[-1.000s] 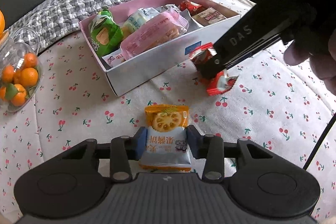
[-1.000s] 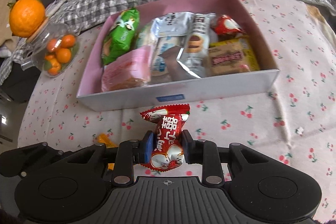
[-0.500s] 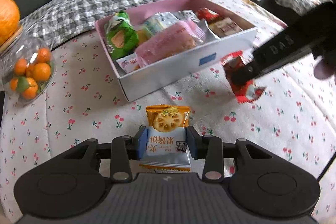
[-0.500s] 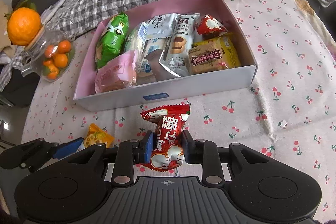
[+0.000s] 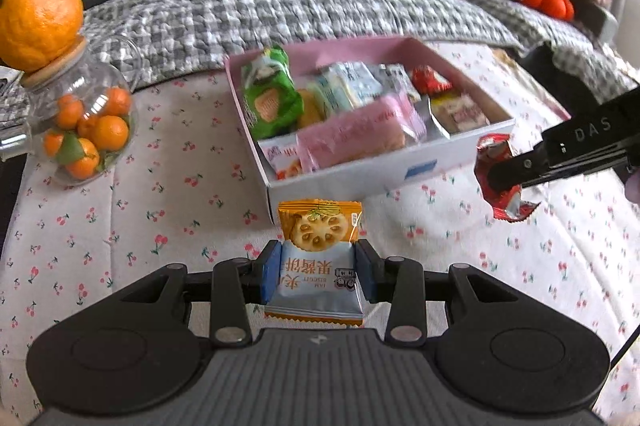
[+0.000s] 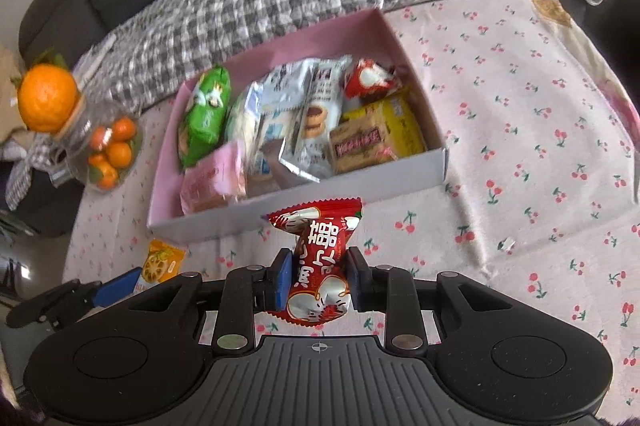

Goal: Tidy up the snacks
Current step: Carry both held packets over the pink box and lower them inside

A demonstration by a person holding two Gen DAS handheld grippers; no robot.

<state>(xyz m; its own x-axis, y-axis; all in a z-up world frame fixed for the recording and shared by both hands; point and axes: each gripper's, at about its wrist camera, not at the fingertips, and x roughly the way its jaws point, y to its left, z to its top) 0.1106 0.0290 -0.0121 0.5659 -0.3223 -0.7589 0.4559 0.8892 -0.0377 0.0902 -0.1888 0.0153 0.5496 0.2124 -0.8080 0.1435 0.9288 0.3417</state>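
My left gripper [image 5: 318,268] is shut on an orange and grey jam biscuit packet [image 5: 318,258], held above the cloth in front of the snack box [image 5: 360,176]. My right gripper [image 6: 318,278] is shut on a red candy packet [image 6: 318,266], held near the box's front wall [image 6: 280,206]. The box is white outside and pink inside, and holds several packets, among them a green one [image 6: 204,114] and a pink one [image 5: 360,140]. The right gripper and its red packet [image 5: 498,174] show at the right of the left wrist view. The left gripper's biscuit packet [image 6: 160,264] shows low left in the right wrist view.
A glass jar of small oranges [image 5: 86,134] with a big orange [image 5: 38,18] on its lid stands left of the box. The table has a cherry-print cloth [image 6: 540,146]. A grey checked blanket [image 5: 280,2] and a sofa lie behind.
Both grippers have risen and pulled back from the box, each still holding its packet. The box now looks farther away in both views.
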